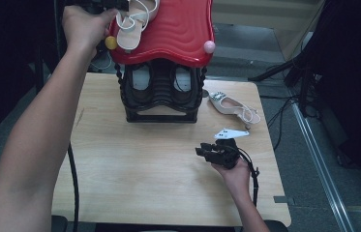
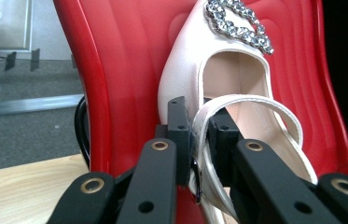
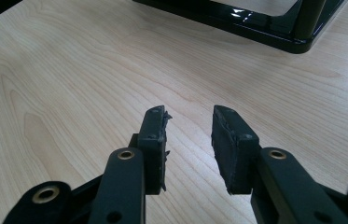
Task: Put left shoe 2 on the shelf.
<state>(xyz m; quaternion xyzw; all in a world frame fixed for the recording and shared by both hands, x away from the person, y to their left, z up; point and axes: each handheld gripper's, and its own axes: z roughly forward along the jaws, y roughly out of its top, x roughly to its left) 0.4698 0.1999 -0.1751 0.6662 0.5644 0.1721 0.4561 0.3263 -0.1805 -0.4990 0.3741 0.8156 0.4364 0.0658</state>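
Note:
A white slingback shoe with a rhinestone buckle lies on the red top shelf of a black shoe rack. My left gripper reaches it from the upper left. In the left gripper view its jaws are shut on the shoe's heel strap, with the shoe resting on the red shelf. A matching white shoe lies on the table to the right of the rack. My right gripper hovers low over the table's right half, open with nothing between its fingers.
The rack's lower shelf holds a pair of black shoes. A yellow knob and a pink knob cap the rack's posts. The rack's black base stands ahead of my right gripper on the wooden table. Cables and stands crowd the floor at right.

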